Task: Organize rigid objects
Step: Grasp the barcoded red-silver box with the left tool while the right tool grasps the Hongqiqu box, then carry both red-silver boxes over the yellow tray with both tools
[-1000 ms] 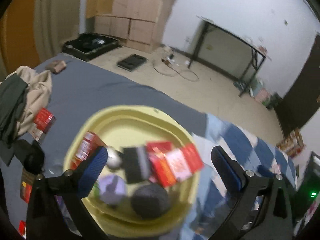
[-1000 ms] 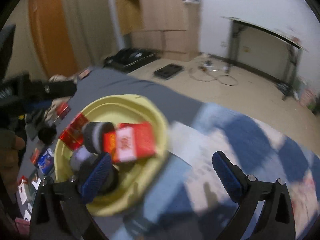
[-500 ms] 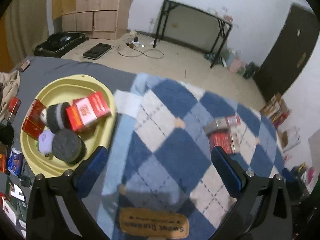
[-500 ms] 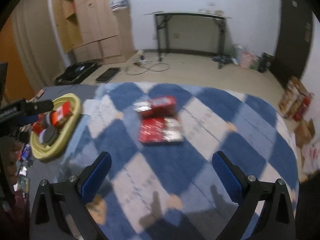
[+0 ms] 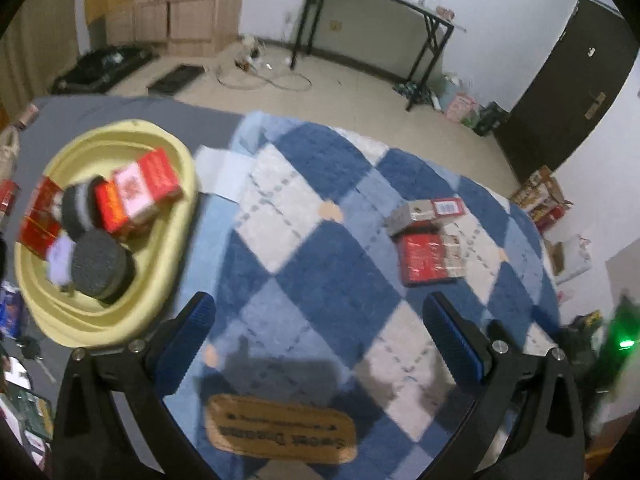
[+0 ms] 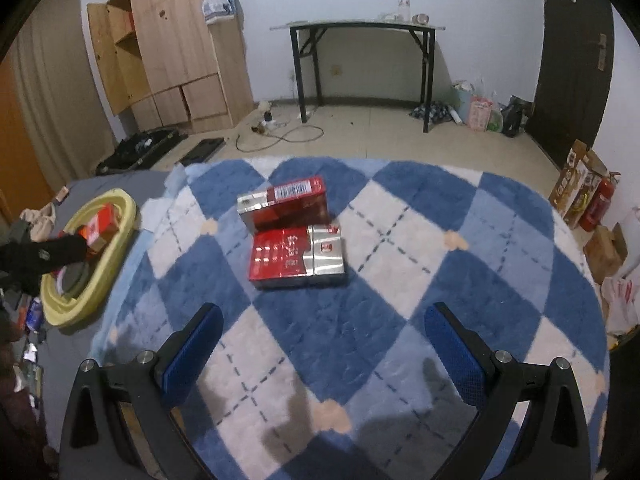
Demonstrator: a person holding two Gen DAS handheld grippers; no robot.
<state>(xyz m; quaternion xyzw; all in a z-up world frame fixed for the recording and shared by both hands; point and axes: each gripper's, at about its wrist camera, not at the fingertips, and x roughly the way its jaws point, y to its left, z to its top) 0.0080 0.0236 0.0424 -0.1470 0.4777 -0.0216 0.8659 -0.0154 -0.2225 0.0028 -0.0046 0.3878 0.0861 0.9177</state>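
Two red and silver cartons lie side by side on the blue and white checked rug [image 6: 400, 248]: a flat one [image 6: 298, 258] nearer me and one on its edge [image 6: 282, 202] behind it. They also show in the left wrist view [image 5: 428, 256], at the right. A yellow basin [image 5: 176, 240] at the left holds a red and white box [image 5: 144, 184], another red box [image 5: 40, 216] and two dark round items [image 5: 98, 262]. My left gripper [image 5: 320, 340] and right gripper [image 6: 322, 350] are both open and empty, above the rug's near part.
A tan label patch [image 5: 280, 432] sits at the rug's near edge. Small boxes and clutter [image 5: 12, 308] lie on the grey sheet left of the basin [image 6: 116, 256]. A black-legged table [image 6: 360, 28], wooden cabinet [image 6: 172, 48] and dark door [image 6: 572, 60] stand beyond.
Both grippers have pulled back and swung right from over the yellow basin to over the checked rug. The two cartons have come into view. Both grippers stay open.
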